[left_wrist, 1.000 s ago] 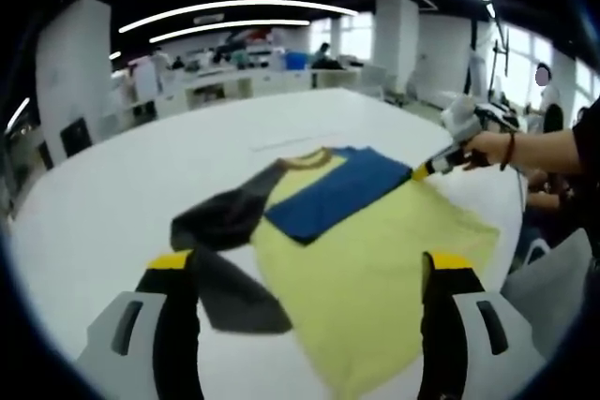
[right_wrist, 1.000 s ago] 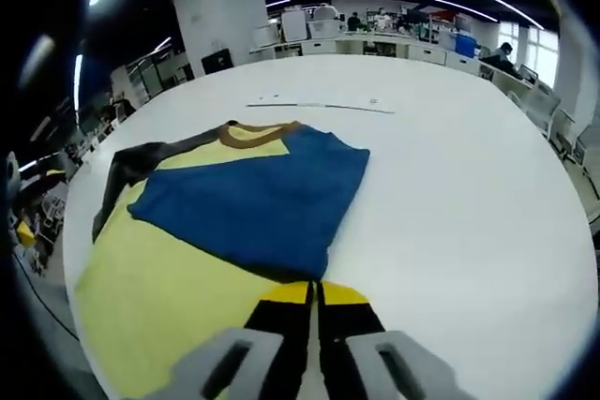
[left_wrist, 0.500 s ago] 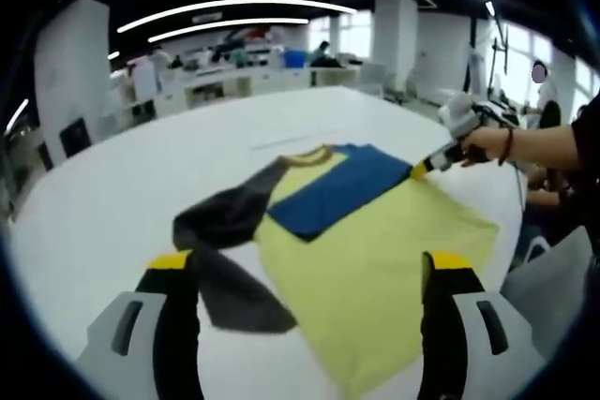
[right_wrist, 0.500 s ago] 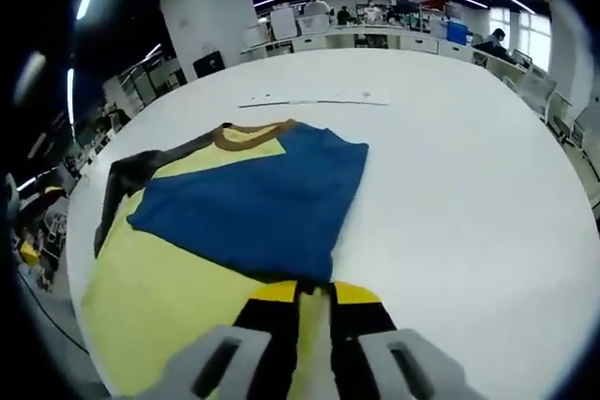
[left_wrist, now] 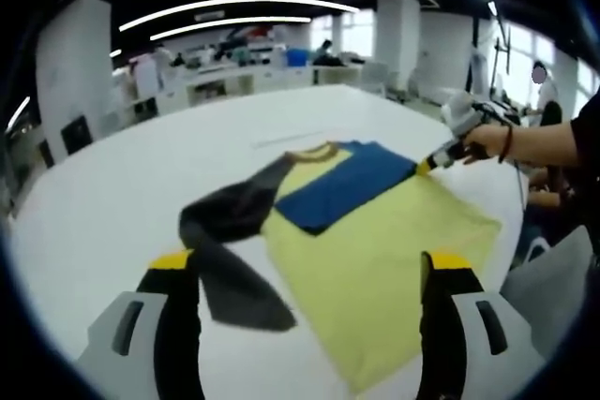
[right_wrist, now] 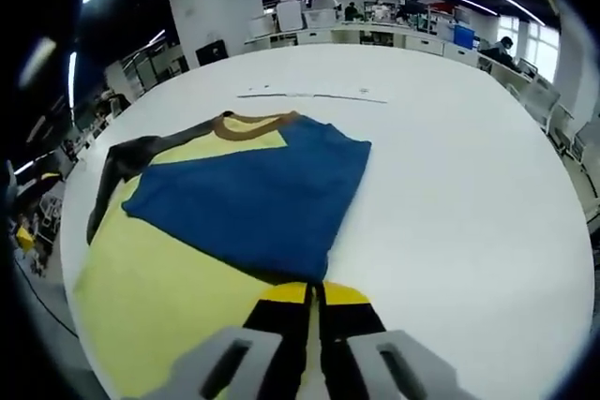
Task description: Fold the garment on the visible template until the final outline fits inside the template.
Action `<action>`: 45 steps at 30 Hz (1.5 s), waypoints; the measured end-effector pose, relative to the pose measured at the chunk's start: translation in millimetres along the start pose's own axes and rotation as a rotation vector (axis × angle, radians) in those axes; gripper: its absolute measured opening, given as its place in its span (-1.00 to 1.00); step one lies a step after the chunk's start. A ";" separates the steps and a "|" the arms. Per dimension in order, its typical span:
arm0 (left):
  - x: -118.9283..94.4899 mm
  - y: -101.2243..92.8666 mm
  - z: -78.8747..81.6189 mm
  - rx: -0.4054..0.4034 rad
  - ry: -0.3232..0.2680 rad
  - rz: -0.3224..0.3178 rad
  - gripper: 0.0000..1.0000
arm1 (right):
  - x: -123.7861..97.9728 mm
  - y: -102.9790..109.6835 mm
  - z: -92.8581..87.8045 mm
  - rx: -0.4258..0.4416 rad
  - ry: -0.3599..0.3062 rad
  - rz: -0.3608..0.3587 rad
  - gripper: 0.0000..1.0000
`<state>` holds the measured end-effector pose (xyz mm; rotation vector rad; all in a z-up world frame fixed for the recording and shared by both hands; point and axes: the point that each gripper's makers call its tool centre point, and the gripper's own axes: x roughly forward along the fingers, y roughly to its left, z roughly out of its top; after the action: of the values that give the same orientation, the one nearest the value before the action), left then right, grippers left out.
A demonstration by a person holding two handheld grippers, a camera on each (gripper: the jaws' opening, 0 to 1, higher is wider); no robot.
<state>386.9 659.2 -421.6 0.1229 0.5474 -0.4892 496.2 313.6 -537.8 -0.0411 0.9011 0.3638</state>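
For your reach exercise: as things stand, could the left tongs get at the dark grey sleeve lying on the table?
Probably yes. The left tongs stand open, and the dark grey sleeve lies flat on the white table just ahead of the left jaw, with nothing between them.

Beyond the jaws, a broad white table (right_wrist: 469, 185), a thin strip (right_wrist: 314, 96) lying far ahead on it, then desks (left_wrist: 234, 81), a white pillar (right_wrist: 220, 7) and ceiling light strips (left_wrist: 225, 7).
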 end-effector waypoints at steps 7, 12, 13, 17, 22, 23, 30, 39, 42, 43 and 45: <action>1.3 -0.1 -1.6 0.005 0.007 0.001 0.88 | -4.6 -11.9 -3.2 -0.015 0.009 -0.005 -1.00; 0.9 1.8 -2.0 0.000 0.008 0.005 0.87 | -7.6 -22.2 -4.6 -0.011 0.008 -0.014 -1.00; 1.0 2.2 -2.0 -0.002 0.007 0.008 0.86 | -8.1 -23.8 -5.0 -0.007 0.008 -0.015 -1.00; 0.8 3.7 -3.6 0.002 0.012 0.014 0.86 | -11.2 -29.5 -6.8 -0.001 0.008 -0.019 -1.00; 1.1 3.8 -4.4 0.000 0.013 0.014 0.84 | -13.8 -37.5 -8.1 0.005 0.010 -0.028 -1.00; 1.2 3.9 -4.6 0.000 0.014 0.014 0.84 | -14.3 -38.7 -8.5 0.007 0.010 -0.029 -1.00; 2.9 5.7 -6.6 -0.002 0.026 0.018 0.82 | -17.9 -49.2 -11.3 0.021 0.017 -0.039 -1.00; 3.8 4.5 -7.3 -0.003 0.032 0.015 0.79 | -21.1 -63.3 -13.5 0.030 0.019 -0.053 -1.00; 4.2 4.7 -7.9 -0.006 0.035 0.017 0.78 | -22.2 -66.8 -14.3 0.034 0.022 -0.060 -1.00; 4.2 4.7 -8.1 -0.008 0.036 0.017 0.78 | -22.6 -67.9 -14.5 0.035 0.023 -0.061 -1.00; 3.9 4.9 -8.4 -0.007 0.038 0.019 0.77 | -23.4 -69.9 -14.9 0.034 0.025 -0.062 -1.00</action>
<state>388.1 663.9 -430.8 0.1312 0.5847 -0.4668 494.4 238.5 -537.1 -0.0416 0.9285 0.2907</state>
